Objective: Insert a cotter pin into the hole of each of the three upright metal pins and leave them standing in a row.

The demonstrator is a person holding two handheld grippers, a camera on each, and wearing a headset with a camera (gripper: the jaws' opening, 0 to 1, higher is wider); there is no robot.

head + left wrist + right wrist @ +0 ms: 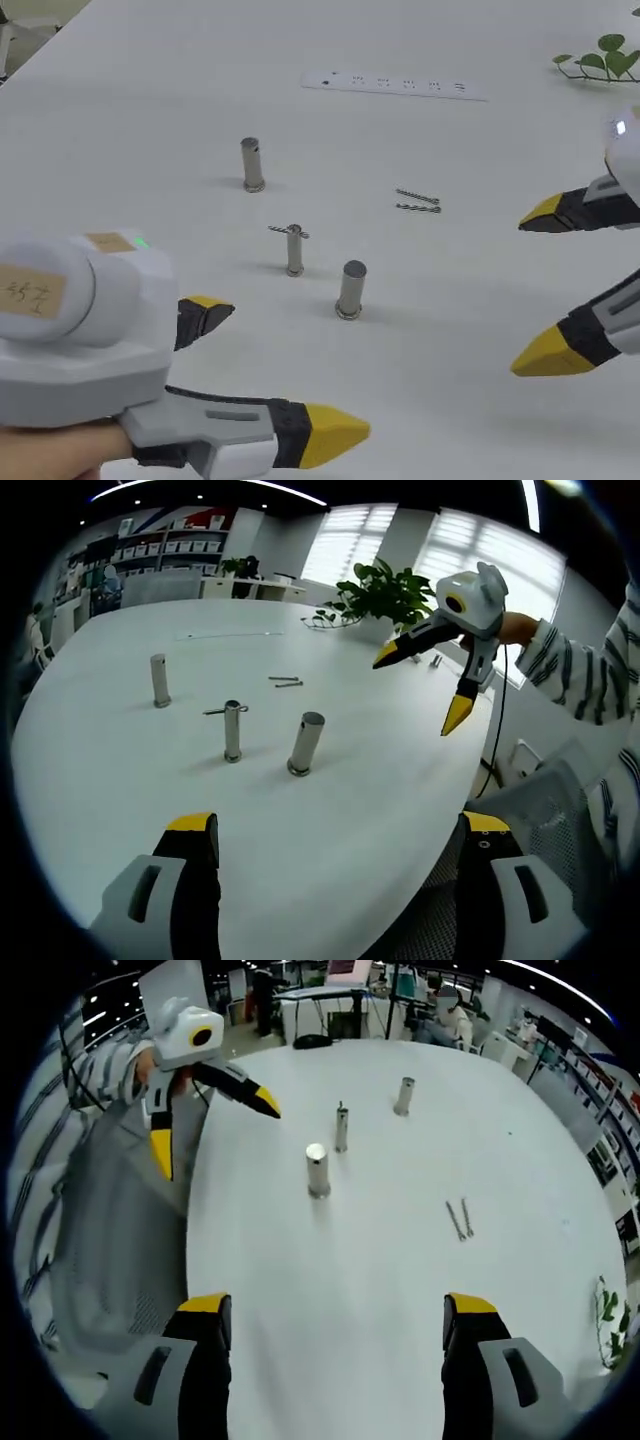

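Left gripper (275,370) and right gripper (535,290): jaws wide apart, holding and touching nothing, either side of our landmark, the middle upright grey metal pin (294,250). It already carries a thin wire cotter pin (288,231). We judge one of three done. The bare far pin (252,164) and bare near pin (351,289) flank it. Next we need a fine pinch on the two loose cotter pins (417,202), which lie flat to its right.

Three metal pins (305,743) stand on a white table (120,780), the middle one carrying a cotter pin (222,710); two loose cotter pins (285,681) lie beyond. The left gripper (338,825) and the right gripper (420,690), held out from a striped sleeve (590,680), both gape wide.
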